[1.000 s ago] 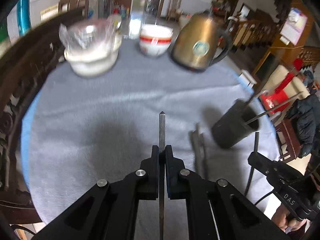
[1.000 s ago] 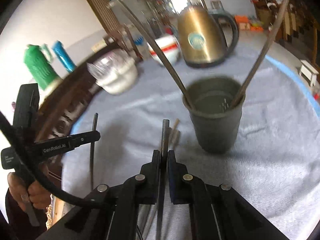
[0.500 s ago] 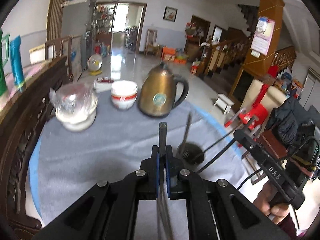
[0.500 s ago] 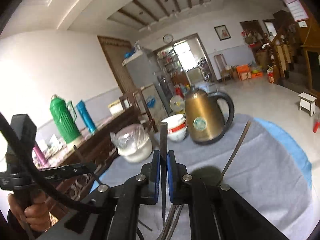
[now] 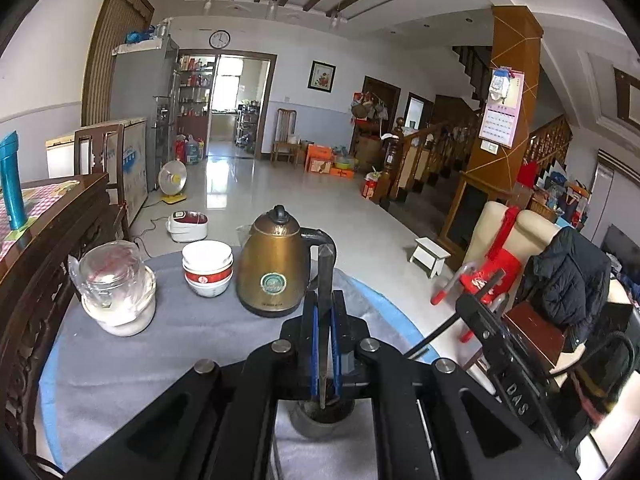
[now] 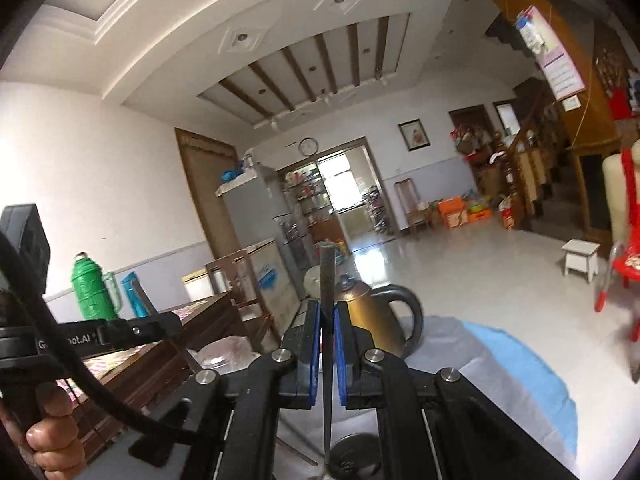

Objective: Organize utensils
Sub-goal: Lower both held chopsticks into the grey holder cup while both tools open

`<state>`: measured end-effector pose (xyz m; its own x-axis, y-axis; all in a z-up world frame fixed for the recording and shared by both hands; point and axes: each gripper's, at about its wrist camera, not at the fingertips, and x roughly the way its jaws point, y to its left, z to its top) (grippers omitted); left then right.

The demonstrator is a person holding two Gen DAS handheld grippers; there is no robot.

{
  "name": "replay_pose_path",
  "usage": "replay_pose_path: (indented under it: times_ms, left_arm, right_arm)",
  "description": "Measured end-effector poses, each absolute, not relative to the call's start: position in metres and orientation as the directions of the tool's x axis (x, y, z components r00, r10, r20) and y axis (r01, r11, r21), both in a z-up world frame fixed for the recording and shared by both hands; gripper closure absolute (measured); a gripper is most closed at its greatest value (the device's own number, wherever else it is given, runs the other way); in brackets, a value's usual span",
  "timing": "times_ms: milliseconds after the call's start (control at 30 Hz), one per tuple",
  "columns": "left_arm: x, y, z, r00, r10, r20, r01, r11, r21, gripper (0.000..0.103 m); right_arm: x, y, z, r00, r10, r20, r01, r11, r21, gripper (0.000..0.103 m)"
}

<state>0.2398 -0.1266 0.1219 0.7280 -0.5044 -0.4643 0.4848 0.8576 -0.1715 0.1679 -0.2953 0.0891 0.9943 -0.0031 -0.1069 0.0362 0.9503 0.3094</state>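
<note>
A bronze-gold kettle [image 5: 273, 276] with a black handle and a round green-and-gold emblem stands on a worktop [image 5: 120, 364] covered in grey cloth over a light blue underlayer. Beside it sit stacked white bowls [image 5: 207, 267] banded in red, and a clear glass jar [image 5: 112, 276] over a white bowl. The left gripper [image 5: 324, 320] is black with blue pads, as is the right gripper [image 6: 328, 340]; each clasps a dark grey utensil. A green flask [image 6: 91, 287] and a blue flask [image 5: 11, 184] stand on a red-and-white checked cloth [image 5: 12, 220].
</note>
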Motion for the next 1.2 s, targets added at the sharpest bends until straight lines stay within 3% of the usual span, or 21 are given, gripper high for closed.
replay_pose_path:
  times_ms: [167,333,567,600,700,733,767,800,867,933,1200]
  left_arm:
    - [0.248,-0.145,0.094,0.739,-0.468,-0.484,0.456,0.877,-0.152,0.097]
    - [0.258,-0.151,0.058,0.695,-0.443,-0.566,0.438,0.885,-0.155,0.097]
    - [0.246,-0.141,0.053,0.680,-0.440,-0.586,0.450,0.882,-0.140,0.097]
    - [0.243,-0.139,0.052,0.682,-0.435,-0.587,0.450,0.883,-0.132,0.093]
    - [0.234,-0.126,0.048,0.686,-0.429,-0.588,0.449,0.885,-0.122,0.067]
    - [0.230,-0.120,0.047,0.696,-0.423,-0.581,0.443,0.889,-0.117,0.063]
    - [0.225,-0.113,0.046,0.704,-0.415,-0.576,0.436,0.893,-0.111,0.063]
    - [0.222,-0.106,0.044,0.707,-0.412,-0.575,0.432,0.895,-0.110,0.061]
    - [0.217,-0.094,0.039,0.711,-0.402,-0.576,0.420,0.901,-0.110,0.058]
    - [0.214,-0.080,0.030,0.713,-0.374,-0.592,0.392,0.914,-0.106,0.056]
    - [0.224,-0.027,-0.031,0.632,-0.285,-0.721,0.254,0.955,-0.155,0.056]
  right_arm:
    - [0.184,-0.302,0.065,0.982,-0.024,-0.186,0.078,0.953,0.293,0.096]
    - [0.193,-0.308,0.043,0.961,0.002,-0.276,0.087,0.948,0.307,0.096]
    - [0.187,-0.314,0.026,0.928,0.080,-0.365,0.064,0.929,0.365,0.092]
    - [0.186,-0.315,0.023,0.923,0.091,-0.373,0.063,0.923,0.380,0.092]
    - [0.182,-0.319,0.017,0.916,0.130,-0.378,0.054,0.896,0.440,0.089]
    - [0.179,-0.322,0.016,0.918,0.144,-0.371,0.046,0.887,0.459,0.087]
    - [0.176,-0.323,0.014,0.920,0.148,-0.364,0.044,0.882,0.470,0.076]
    - [0.168,-0.325,0.013,0.924,0.147,-0.352,0.045,0.875,0.483,0.059]
    - [0.153,-0.330,0.011,0.942,0.135,-0.308,0.044,0.858,0.512,0.041]
    - [0.142,-0.333,0.011,0.950,0.114,-0.291,0.055,0.855,0.515,0.041]
    - [0.094,-0.333,-0.001,0.972,0.076,-0.222,0.053,0.851,0.522,0.060]
